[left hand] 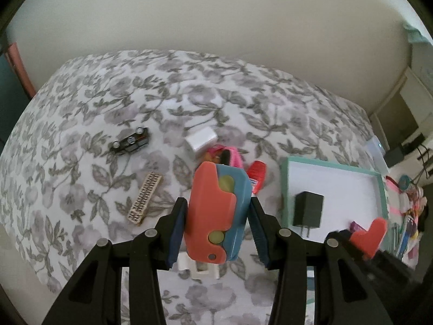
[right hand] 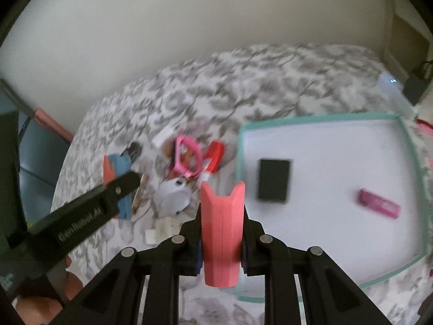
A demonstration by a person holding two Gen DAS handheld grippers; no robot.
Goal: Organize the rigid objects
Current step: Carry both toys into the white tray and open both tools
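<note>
Transport step: left gripper (left hand: pixel 217 214) jaws clamp the coral-and-blue toy (left hand: pixel 216 211), right gripper (right hand: pixel 220 233) jaws pinch a coral piece (right hand: pixel 222 233); next, the teal tray (right hand: pixel 411 146).

The bedspread (left hand: pixel 113 103) is looking like soft matt cloth with a printed grey flower pattern. The coral and blue toy (left hand: pixel 216 211) is showing smooth matt plastic. The black charger (left hand: pixel 308 211) is appearing as matt plastic with two shiny metal prongs. The tray (right hand: pixel 411 162) is showing a smooth white inside.
</note>
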